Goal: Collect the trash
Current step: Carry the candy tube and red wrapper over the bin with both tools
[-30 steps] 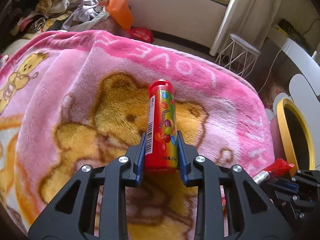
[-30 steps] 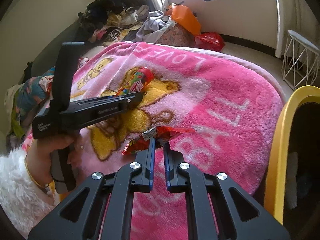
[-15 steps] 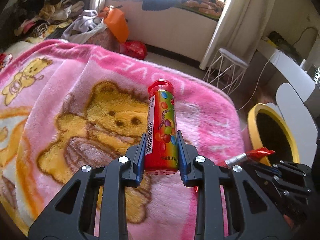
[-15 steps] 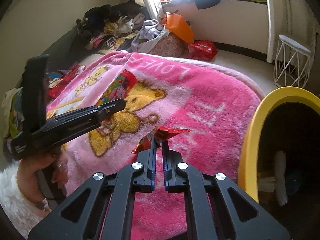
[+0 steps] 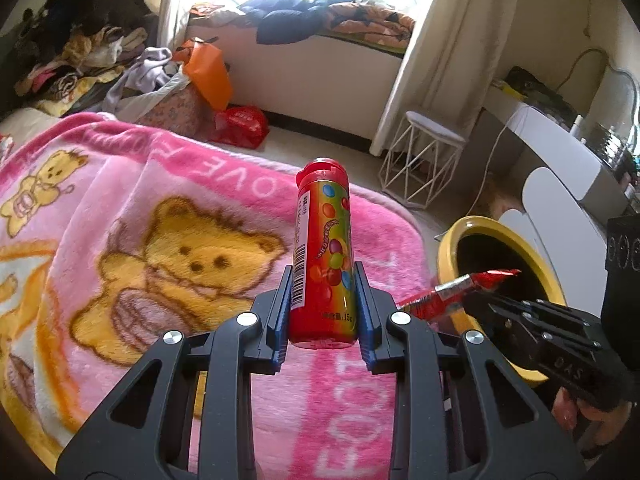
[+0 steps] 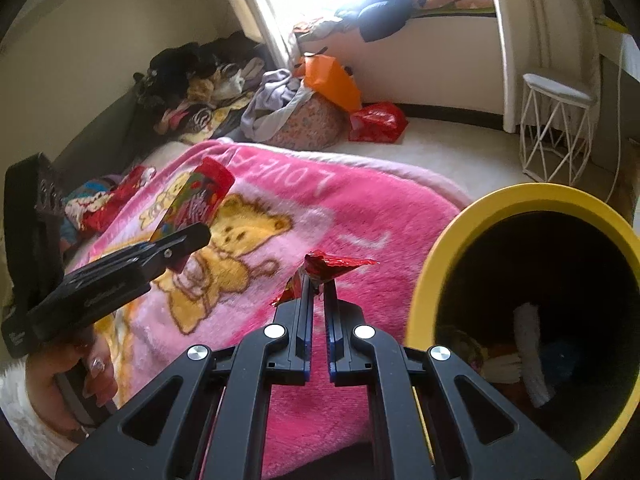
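The left gripper (image 5: 323,300) pinches a red candy tube (image 5: 325,256) between its blue pads. The tube stands almost upright in the grip, with its red cap on top and its flat bottom toward the camera, above the pink blanket (image 5: 168,208) on the bed. It has coloured candies printed on it and a barcode on its left side.

The right gripper (image 6: 317,288) has its jaws pressed nearly together on a red foil wrapper (image 6: 334,266). The wrapper sticks out above the tips, crumpled, with one corner pointing to the right. In the left wrist view this wrapper reaches over the rim of the yellow bin (image 5: 450,248), which stands just beside the right edge of the bed. A hand (image 6: 72,368) with a white fluffy sleeve holds the left gripper at the left of the right wrist view.

The bin is black inside, and at its bottom lie some pieces of trash, one white and one blue; what they are I cannot tell.

The blanket shows yellow bears and white letters. At the far left edge of the bed lies something red and shiny (image 6: 116,204), too small to name.

Behind the bed, on the floor, are a red plastic bag (image 5: 240,126), an orange bag (image 5: 208,74) and a heap of clothes (image 5: 76,64). A white wire stool (image 5: 424,164) stands near the curtain (image 5: 440,48).
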`<state>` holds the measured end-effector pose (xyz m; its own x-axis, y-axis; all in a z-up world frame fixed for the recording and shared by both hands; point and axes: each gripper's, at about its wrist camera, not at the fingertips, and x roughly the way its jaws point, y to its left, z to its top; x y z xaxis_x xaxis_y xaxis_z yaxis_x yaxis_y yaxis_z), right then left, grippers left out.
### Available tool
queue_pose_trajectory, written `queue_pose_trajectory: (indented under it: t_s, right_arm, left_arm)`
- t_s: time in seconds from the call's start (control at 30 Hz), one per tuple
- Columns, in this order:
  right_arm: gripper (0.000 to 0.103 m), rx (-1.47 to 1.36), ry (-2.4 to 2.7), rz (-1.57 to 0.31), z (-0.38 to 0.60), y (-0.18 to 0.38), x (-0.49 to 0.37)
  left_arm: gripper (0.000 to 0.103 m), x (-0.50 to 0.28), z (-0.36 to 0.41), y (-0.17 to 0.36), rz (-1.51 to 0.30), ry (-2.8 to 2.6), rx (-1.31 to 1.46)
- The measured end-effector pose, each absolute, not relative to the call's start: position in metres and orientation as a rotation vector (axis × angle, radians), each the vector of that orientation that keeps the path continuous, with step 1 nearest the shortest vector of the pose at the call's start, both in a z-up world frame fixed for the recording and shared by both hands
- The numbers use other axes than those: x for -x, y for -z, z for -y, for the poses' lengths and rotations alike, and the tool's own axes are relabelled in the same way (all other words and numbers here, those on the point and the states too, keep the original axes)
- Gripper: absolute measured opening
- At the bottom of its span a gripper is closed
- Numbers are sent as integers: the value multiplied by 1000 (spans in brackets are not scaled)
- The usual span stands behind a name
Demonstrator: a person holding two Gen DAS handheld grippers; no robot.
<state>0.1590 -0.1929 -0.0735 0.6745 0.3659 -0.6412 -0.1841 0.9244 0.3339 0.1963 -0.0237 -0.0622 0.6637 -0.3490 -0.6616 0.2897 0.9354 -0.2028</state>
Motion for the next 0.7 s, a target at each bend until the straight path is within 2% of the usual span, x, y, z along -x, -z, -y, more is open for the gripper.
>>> queue_pose_trajectory:
  t_s: [0.7]
  right_arm:
    - [5,-358,-142,-689,272,62,-135]
  left_arm:
    - [22,-173,81,42,-716,460,47]
